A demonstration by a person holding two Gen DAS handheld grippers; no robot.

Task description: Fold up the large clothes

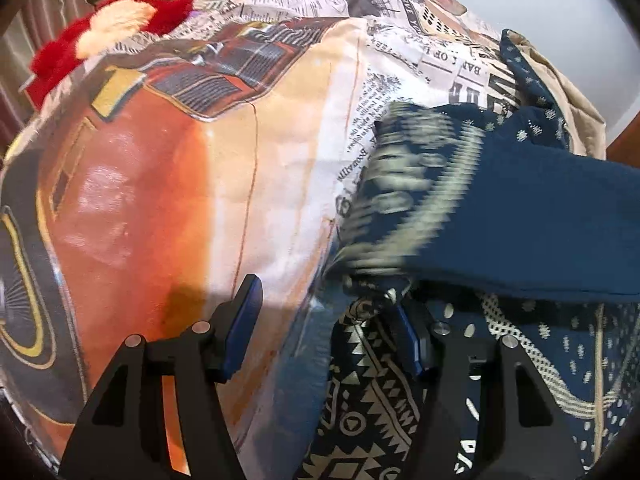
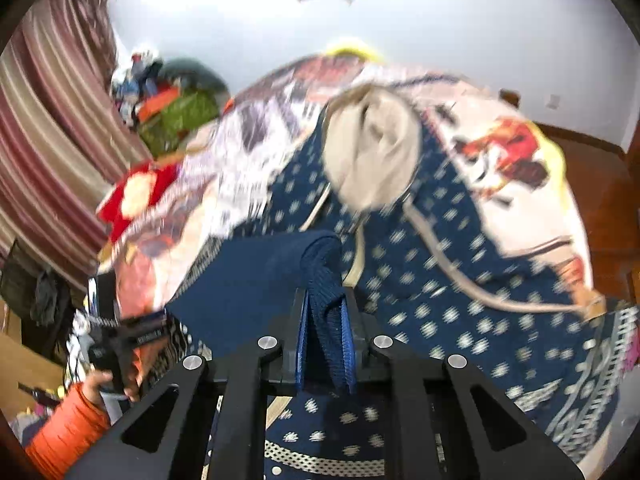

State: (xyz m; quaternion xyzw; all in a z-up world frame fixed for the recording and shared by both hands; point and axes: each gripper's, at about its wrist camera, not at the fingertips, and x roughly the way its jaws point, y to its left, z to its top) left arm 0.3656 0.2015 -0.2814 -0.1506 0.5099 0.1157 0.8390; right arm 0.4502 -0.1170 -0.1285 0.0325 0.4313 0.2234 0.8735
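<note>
A large navy garment with white printed motifs (image 2: 432, 280) lies spread on a bed. My right gripper (image 2: 326, 320) is shut on a folded navy edge of it (image 2: 324, 280) and holds that edge up above the rest. In the left wrist view the same garment (image 1: 520, 220) crosses the right side, its patterned border blurred. My left gripper (image 1: 324, 312) is open, low over the bed at the garment's edge; its right finger is partly hidden by cloth. The left gripper and the hand that holds it also show in the right wrist view (image 2: 120, 344).
The bed has a printed sheet with an orange car and newsprint (image 1: 180, 152). A beige garment (image 2: 372, 156) lies bunched on the navy one. A red and cream cushion (image 1: 112, 28) sits at the far left. A striped curtain (image 2: 52, 152) hangs on the left, with clutter (image 2: 172, 108) beside it.
</note>
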